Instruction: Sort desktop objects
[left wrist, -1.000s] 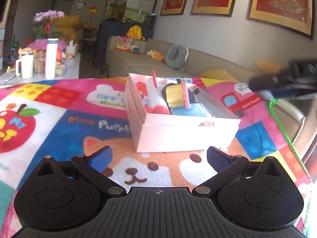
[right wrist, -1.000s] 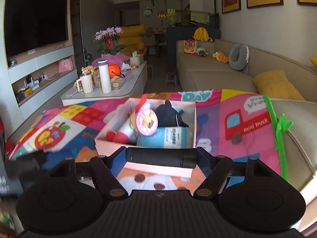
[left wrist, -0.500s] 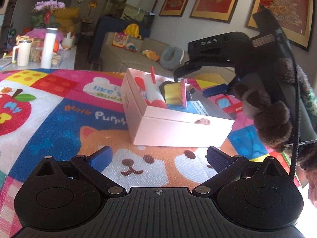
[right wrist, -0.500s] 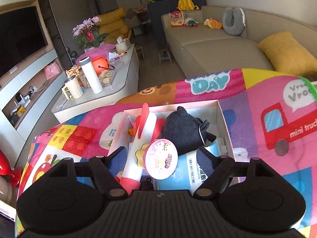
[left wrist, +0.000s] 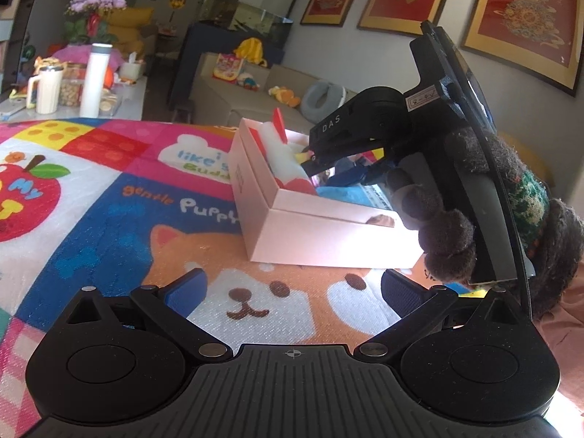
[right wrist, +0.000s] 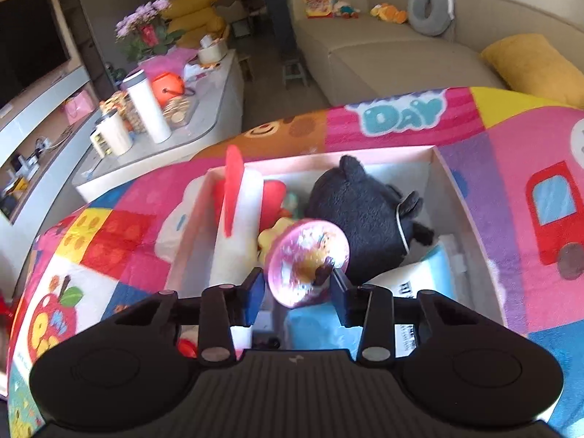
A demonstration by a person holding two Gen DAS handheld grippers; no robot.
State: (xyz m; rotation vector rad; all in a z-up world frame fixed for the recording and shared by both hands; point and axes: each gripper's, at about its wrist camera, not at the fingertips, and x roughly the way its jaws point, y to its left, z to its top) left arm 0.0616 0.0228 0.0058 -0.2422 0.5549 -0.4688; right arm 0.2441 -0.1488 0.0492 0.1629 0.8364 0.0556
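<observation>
A pink box [left wrist: 321, 230] stands on the colourful mat, filled with a white and red roll [right wrist: 237, 226], a black plush toy [right wrist: 365, 215], a blue packet [right wrist: 419, 281] and a round pink toy [right wrist: 306, 259]. My right gripper [right wrist: 297, 290] hangs over the box, its jaws partly closed on either side of the round pink toy; whether they touch it is unclear. In the left wrist view the right gripper [left wrist: 339, 168] reaches into the box from the right. My left gripper [left wrist: 292, 288] is open and empty, low over the mat in front of the box.
The colourful play mat [left wrist: 109, 219] covers the table. A white counter [right wrist: 175, 127] with a white bottle [right wrist: 148, 106] and cups stands beyond the left edge. A beige sofa [right wrist: 383, 47] lies behind.
My right gripper let go of the black cylinder, moved over the box and lowered into it, its jaws narrowing around the round pink toy. The left gripper shifted slightly and stayed open.
</observation>
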